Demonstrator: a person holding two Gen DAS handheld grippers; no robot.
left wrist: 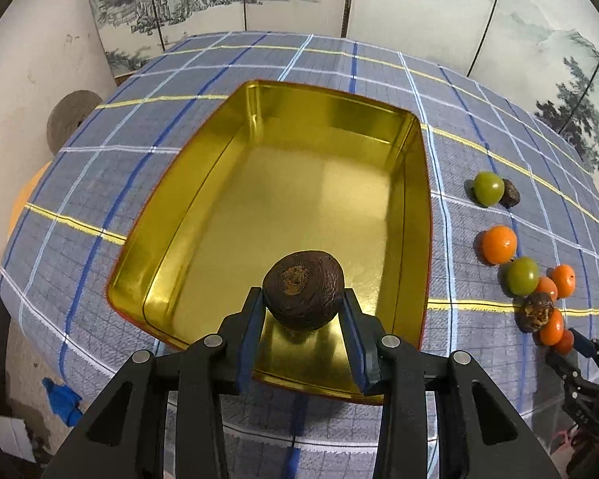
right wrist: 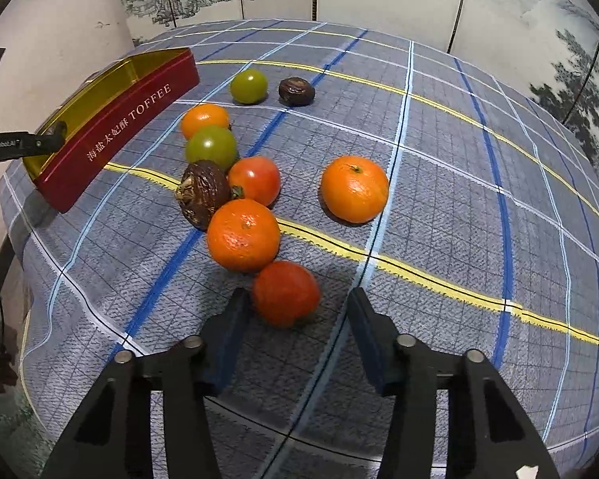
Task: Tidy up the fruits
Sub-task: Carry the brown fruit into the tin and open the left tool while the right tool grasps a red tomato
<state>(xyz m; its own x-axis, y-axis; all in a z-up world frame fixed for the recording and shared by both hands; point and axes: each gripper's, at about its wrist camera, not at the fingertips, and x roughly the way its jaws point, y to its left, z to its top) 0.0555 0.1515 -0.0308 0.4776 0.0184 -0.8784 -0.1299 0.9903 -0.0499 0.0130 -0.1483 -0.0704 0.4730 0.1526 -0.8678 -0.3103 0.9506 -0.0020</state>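
A: Brown fruit (left wrist: 303, 290): dark, wrinkled, round, with a dry stem scar facing up. Probably light with a stiff shell, so little give under pressure and some chance of rolling out of a loose pinch. Best taken across the widest part, as now.

B: Clamped there already. Left gripper (left wrist: 303, 305) with jaws pressed on both flanks of it, held above the near end of the tin (left wrist: 187, 207). No contact with the tin floor, as far as can be judged. Tin otherwise bare inside.

A: And right of the tin?

B: Red fruit (right wrist: 285, 293) on the surface, well right of the tin, nearest of a loose cluster. Smooth, likely soft-skinned and easy to bruise or slip; worth a gentle pinch across the middle. Sits between the jaws of the right gripper (right wrist: 297, 305), close against the left one, a clear gap to the right one. Jaws apart, not yet pressing.

A: Beyond it, away from the tin?

B: Orange (right wrist: 243, 234) touching the red fruit, then another brown fruit, a second red one and a green fruit (right wrist: 211, 147) bunched together. One orange off by itself, farther right of the tin.
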